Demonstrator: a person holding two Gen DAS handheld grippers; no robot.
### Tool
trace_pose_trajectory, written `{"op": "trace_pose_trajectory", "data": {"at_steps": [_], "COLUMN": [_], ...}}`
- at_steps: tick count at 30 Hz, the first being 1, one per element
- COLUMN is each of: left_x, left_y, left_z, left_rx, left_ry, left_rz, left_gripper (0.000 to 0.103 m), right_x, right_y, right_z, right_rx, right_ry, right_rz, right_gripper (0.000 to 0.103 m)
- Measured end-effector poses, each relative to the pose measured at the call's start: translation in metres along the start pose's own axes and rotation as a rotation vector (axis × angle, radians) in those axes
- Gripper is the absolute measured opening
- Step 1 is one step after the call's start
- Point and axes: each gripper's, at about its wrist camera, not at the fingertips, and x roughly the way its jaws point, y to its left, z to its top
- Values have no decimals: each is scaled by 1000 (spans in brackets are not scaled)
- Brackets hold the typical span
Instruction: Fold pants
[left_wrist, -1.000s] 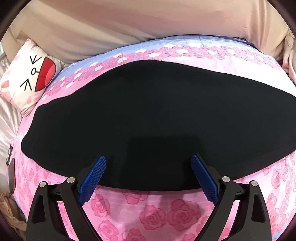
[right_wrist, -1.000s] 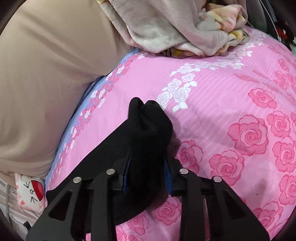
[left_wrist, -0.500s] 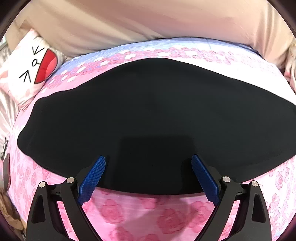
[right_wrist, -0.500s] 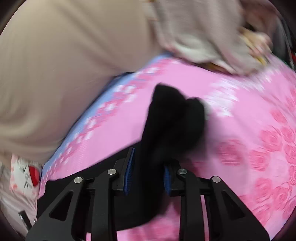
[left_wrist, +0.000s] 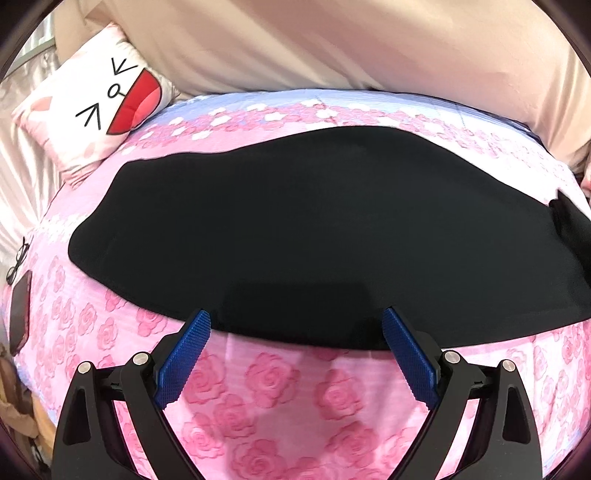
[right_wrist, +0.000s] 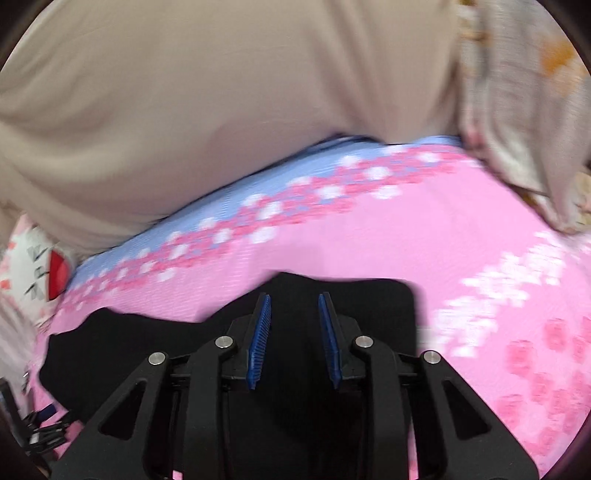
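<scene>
Black pants (left_wrist: 314, 221) lie spread flat across the pink rose bedspread (left_wrist: 280, 387). My left gripper (left_wrist: 297, 325) hovers open over the pants' near edge, nothing between its blue pads. At the far right of the left wrist view, one end of the pants (left_wrist: 569, 218) rises off the bed. In the right wrist view, my right gripper (right_wrist: 293, 299) is shut on that black pants end (right_wrist: 369, 306), holding it above the bedspread (right_wrist: 406, 240). The cloth runs between the narrow-set pads and hangs around them.
A cartoon-face pillow (left_wrist: 99, 107) lies at the far left of the bed. Beige fabric (left_wrist: 332, 44) runs along the far side. A crumpled blanket (right_wrist: 517, 110) is heaped at the far right. Glasses (left_wrist: 16, 258) and a dark flat thing (left_wrist: 20, 314) lie at the left edge.
My right gripper has lifted and rolled with the pants end, carrying it leftward over the bed. My left gripper has slid left along the pants' near edge, still open.
</scene>
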Motion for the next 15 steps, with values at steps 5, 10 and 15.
{"op": "trace_pose_trajectory", "data": {"at_steps": [5,10,15], "left_x": [6,12,4], "left_y": [3,-19,-55], "left_z": [0,9,11], "left_rx": [-5,8,80], "left_ry": [16,28,14], "left_rz": [-4,-31,-38], "left_gripper": [92,92,92], "right_x": [-38,-45,4], "right_y": [-63,29,112], "right_z": [-3,-43,-75], "right_rx": [-4,-537,-845], "right_ry": [-33,-50,-25], "right_rz": [-240,-279,-235], "right_gripper": [31,98,98]}}
